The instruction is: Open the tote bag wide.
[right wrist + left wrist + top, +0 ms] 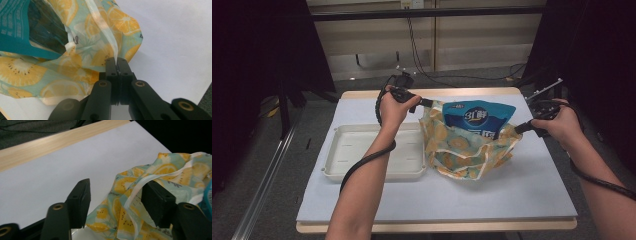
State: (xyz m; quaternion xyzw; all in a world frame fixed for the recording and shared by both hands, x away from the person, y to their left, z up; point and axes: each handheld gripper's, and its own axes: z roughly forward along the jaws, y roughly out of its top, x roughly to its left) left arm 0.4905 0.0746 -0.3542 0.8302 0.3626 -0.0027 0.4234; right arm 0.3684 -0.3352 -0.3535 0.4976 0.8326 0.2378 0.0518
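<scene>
My right tongs (pixel 117 65) are pinching the fruit-print bag (pixel 462 150) rim so its mouth stays wide around the blue pouch (pixel 478 116) on the worktop (pixel 512 195); left tongs (pixel 116 202) gape, bag edge loose between.

A pale teal fabric bag (pixel 462 150) printed with yellow lemon slices, white-edged, lies between black fingers (pixel 78 202); inside it, a blue-and-white snack packet (pixel 477 117).

A lab-like recording bay; black curtains (pixel 252 55), trailing cables (pixel 422 60), lone table (pixel 512 195).
</scene>
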